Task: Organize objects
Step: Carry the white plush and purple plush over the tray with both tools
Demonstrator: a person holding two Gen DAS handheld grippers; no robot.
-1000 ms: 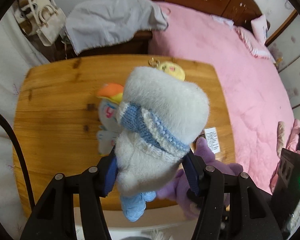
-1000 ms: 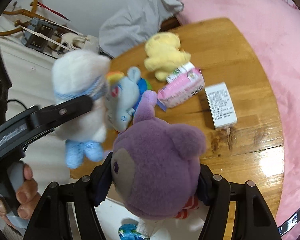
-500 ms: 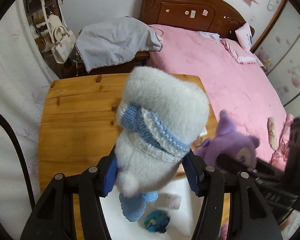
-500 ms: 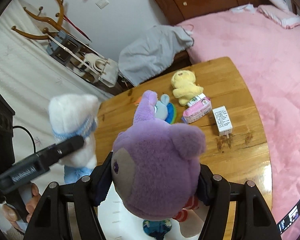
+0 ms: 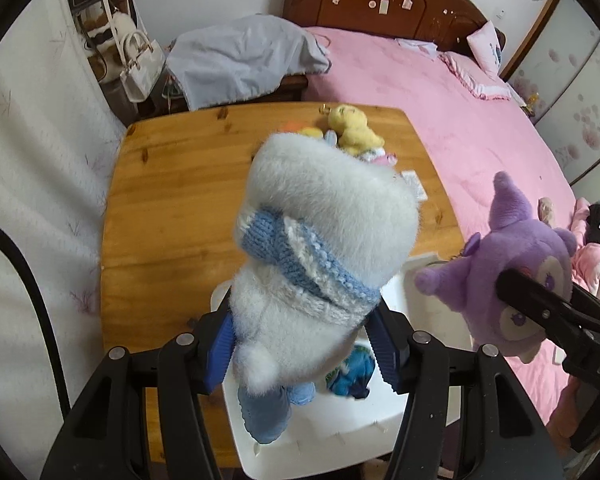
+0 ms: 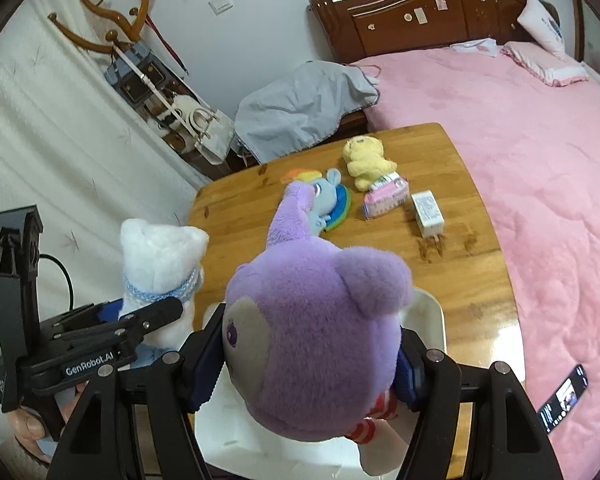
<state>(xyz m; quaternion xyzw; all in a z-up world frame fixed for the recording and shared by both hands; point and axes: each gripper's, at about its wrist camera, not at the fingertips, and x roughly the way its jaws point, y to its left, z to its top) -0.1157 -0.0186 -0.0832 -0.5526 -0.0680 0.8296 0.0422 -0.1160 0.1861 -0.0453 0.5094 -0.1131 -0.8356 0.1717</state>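
Observation:
My left gripper [image 5: 300, 344] is shut on a white plush toy [image 5: 324, 240] with a blue knitted scarf, its blue pads pressing the body. It hangs over a white bin [image 5: 340, 428] at the near end of the wooden table [image 5: 172, 220]. A small blue-green item [image 5: 352, 372] lies in the bin. My right gripper [image 6: 304, 364] is shut on a purple plush toy [image 6: 316, 336], also above the white bin [image 6: 428, 320]. The right wrist view shows the left gripper [image 6: 140, 320] and its white plush toy [image 6: 160, 260] to the left.
On the far half of the table [image 6: 460, 280] lie a yellow plush [image 6: 366, 162], a blue rainbow pony plush [image 6: 328, 196], a pink box [image 6: 386, 198] and a white box [image 6: 428, 214]. A pink bed [image 6: 540, 160] with a phone [image 6: 564, 398] borders the right.
Both grippers have lifted and drawn back from the table's middle with their toys still gripped. The white bin has come into view beneath them.

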